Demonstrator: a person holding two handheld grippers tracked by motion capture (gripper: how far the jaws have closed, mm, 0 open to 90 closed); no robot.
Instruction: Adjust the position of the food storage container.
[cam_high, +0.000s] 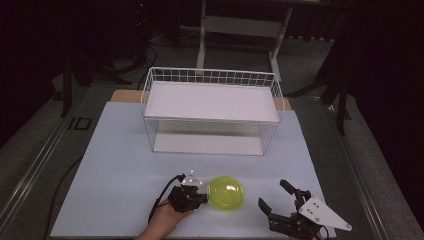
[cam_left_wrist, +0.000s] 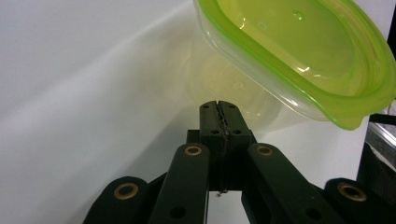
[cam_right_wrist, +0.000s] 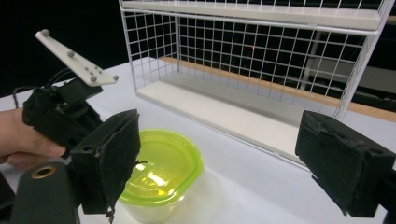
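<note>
A pale surface (cam_high: 115, 170) carries a white wire rack (cam_high: 212, 107) at the back and a green-lidded container (cam_high: 226, 193) near the front edge. The left hand-held gripper (cam_high: 199, 196) sits just beside the container, jaws pressed together on nothing. The right hand-held gripper (cam_high: 274, 196) hovers nearby, jaws spread wide.
</note>
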